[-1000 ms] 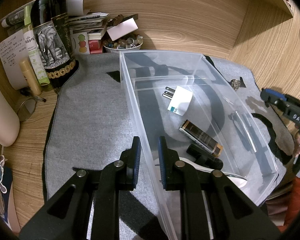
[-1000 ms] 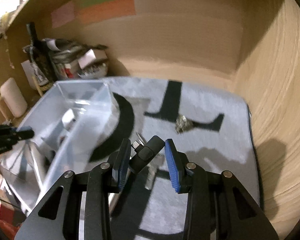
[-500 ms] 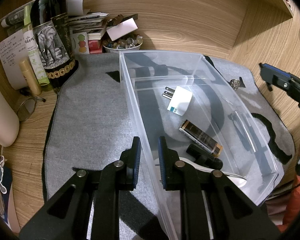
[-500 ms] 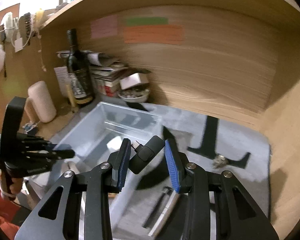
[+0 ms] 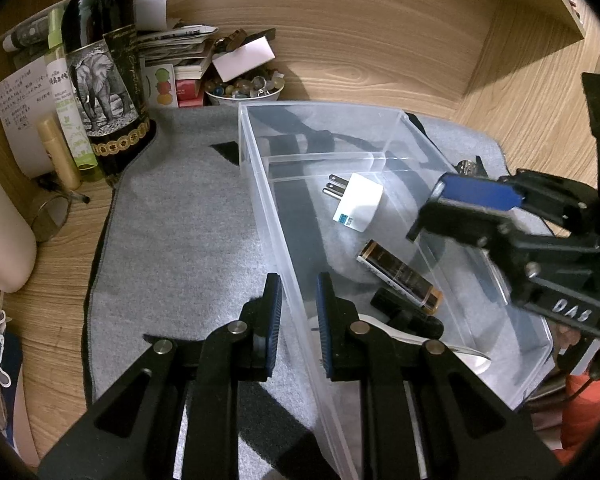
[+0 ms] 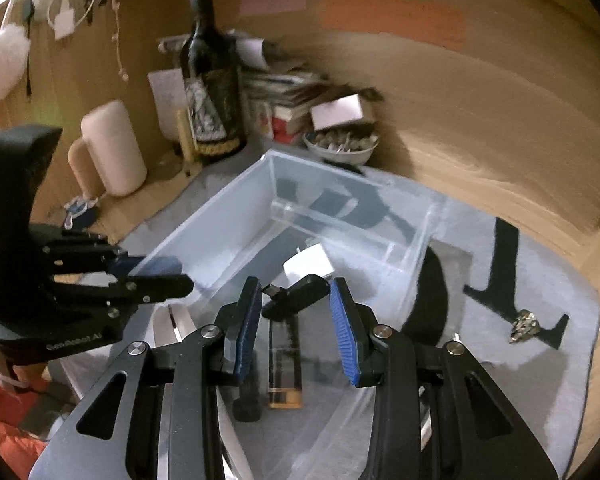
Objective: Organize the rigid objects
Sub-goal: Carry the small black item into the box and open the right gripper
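While the left gripper clamps its jaws on the near wall of the clear plastic bin, steadying it on the grey mat, the right gripper hangs over the bin's open top with a small black USB-style adapter held between its jaws. That adapter sits skewed, with its metal plug end poking toward the left pad, so the grip looks shallow.

Already lying inside the bin are a white plug adapter, a brown and gold lighter, a black cylindrical piece and a white utensil. A small metal trinket remains outside on the mat, well apart from the bin.

Risks, as a judgement: because the adapter is pinched at an angle, it may twist free early and fall onto the lighter or bounce against the wall. If released too near the rim, it could land on the mat instead. The right gripper is close to the bin's far wall in the left wrist view; a knock there could drag the bin against the left gripper's hold. The wine bottle stands near the mat's edge and could be struck if the bin slides.
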`<action>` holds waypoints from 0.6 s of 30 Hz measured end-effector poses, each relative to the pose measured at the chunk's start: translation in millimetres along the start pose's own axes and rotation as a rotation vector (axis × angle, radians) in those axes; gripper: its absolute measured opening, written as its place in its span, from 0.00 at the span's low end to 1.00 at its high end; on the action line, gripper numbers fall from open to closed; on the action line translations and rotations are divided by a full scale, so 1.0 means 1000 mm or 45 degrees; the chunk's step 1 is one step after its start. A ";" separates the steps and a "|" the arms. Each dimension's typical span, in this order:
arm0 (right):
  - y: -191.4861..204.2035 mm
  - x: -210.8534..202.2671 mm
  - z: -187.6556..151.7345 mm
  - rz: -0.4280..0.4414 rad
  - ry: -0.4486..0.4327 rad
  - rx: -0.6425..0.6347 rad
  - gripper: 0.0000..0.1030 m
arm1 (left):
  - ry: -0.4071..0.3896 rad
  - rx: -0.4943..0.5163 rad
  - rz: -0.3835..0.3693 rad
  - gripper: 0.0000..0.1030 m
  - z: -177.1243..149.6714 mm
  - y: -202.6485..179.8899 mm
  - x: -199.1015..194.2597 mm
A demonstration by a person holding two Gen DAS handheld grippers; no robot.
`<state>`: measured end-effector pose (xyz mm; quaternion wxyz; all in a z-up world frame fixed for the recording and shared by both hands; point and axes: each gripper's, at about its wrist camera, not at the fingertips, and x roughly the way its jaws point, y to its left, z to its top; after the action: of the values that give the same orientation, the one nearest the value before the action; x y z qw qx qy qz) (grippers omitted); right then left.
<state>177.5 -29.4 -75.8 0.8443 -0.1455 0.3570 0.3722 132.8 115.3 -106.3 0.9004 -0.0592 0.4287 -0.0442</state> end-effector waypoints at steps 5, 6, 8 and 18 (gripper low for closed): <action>0.001 0.009 -0.001 -0.001 0.060 -0.023 0.31 | 0.000 -0.001 0.001 0.16 0.000 0.000 0.000; 0.000 0.010 -0.001 -0.001 0.067 -0.023 0.31 | 0.000 -0.001 0.002 0.16 0.000 0.000 0.000; 0.000 0.012 -0.001 -0.001 0.080 -0.026 0.31 | 0.000 -0.001 0.002 0.16 0.000 0.000 0.000; -0.003 0.008 -0.001 -0.013 0.076 -0.012 0.35 | 0.000 -0.001 0.002 0.16 0.000 0.000 0.000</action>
<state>182.8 -28.0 -82.1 0.8343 -0.1625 0.3796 0.3652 132.7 114.9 -106.3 0.9004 -0.0590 0.4288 -0.0433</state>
